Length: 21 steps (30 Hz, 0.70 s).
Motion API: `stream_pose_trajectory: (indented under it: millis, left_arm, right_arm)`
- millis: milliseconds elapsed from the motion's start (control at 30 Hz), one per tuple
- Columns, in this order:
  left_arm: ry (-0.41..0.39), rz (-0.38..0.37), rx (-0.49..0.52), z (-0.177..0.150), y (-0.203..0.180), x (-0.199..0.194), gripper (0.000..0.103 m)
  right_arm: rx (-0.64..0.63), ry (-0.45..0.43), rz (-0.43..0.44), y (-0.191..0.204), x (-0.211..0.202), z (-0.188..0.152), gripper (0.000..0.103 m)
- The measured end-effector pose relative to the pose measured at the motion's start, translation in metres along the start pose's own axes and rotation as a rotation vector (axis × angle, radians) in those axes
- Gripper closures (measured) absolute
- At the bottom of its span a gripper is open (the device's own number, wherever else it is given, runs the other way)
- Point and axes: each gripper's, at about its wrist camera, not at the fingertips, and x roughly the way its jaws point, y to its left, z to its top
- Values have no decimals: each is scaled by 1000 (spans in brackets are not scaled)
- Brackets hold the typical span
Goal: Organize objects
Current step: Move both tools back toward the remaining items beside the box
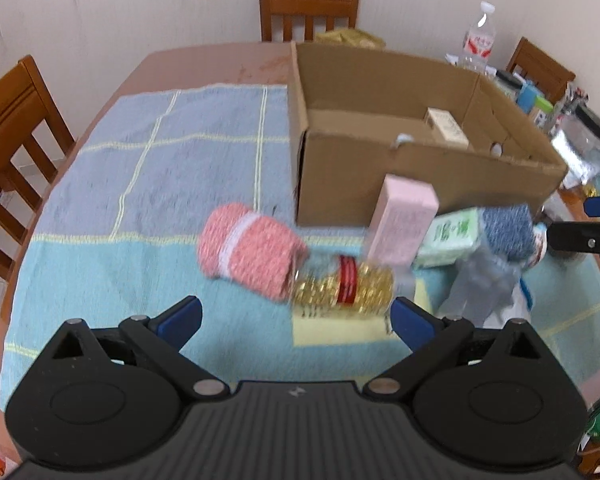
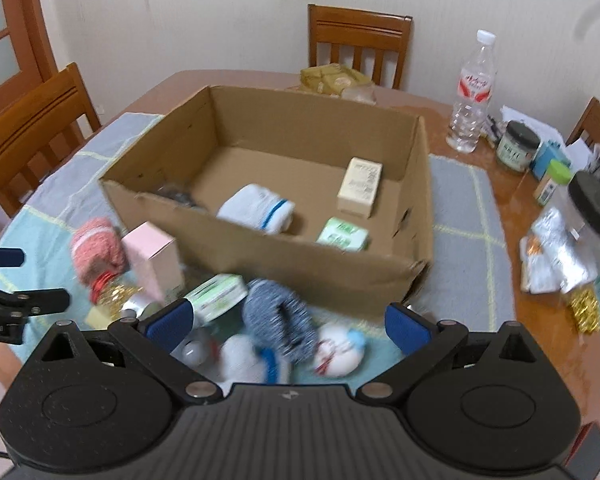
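An open cardboard box (image 2: pixel 414 184) stands on the table cloth; it holds a white rolled towel (image 2: pixel 256 208), a cream carton (image 2: pixel 360 186) and a green soap box (image 2: pixel 344 238). In front of it lie a pink rolled cloth (image 1: pixel 248 250), a gold scrubber pack with a red band (image 1: pixel 344 288), a pink box (image 1: pixel 404 220), a green box (image 1: pixel 452 236) and a blue rolled cloth (image 2: pixel 278 326). My left gripper (image 1: pixel 296 320) is open, just short of the gold pack. My right gripper (image 2: pixel 288 326) is open above the blue cloth and a white round item (image 2: pixel 340 352).
Wooden chairs (image 1: pixel 308 8) stand around the table. A water bottle (image 2: pixel 472 96), jars (image 2: pixel 518 150) and foil packets (image 2: pixel 556 256) crowd the right side. A yellow pad (image 1: pixel 336 330) lies under the gold pack. The blue checked cloth (image 1: pixel 148 152) stretches left.
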Motion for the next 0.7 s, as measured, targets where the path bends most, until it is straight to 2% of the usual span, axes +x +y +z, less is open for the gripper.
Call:
stream_pose_trajectory:
  millis: [167, 300, 533, 700]
  left_arm:
    - [21, 22, 26, -11, 14, 3, 3]
    - [23, 6, 20, -13, 25, 4, 3]
    - [26, -38, 12, -16, 37, 9, 3]
    - [34, -30, 9, -16, 39, 12, 3]
  right_arm:
    - [3, 26, 65, 22, 5, -12, 0]
    - [-13, 56, 110, 43, 13, -17, 0]
    - [-35, 73, 126, 65, 31, -14, 0]
    - [-19, 94, 151, 64, 43, -10, 5]
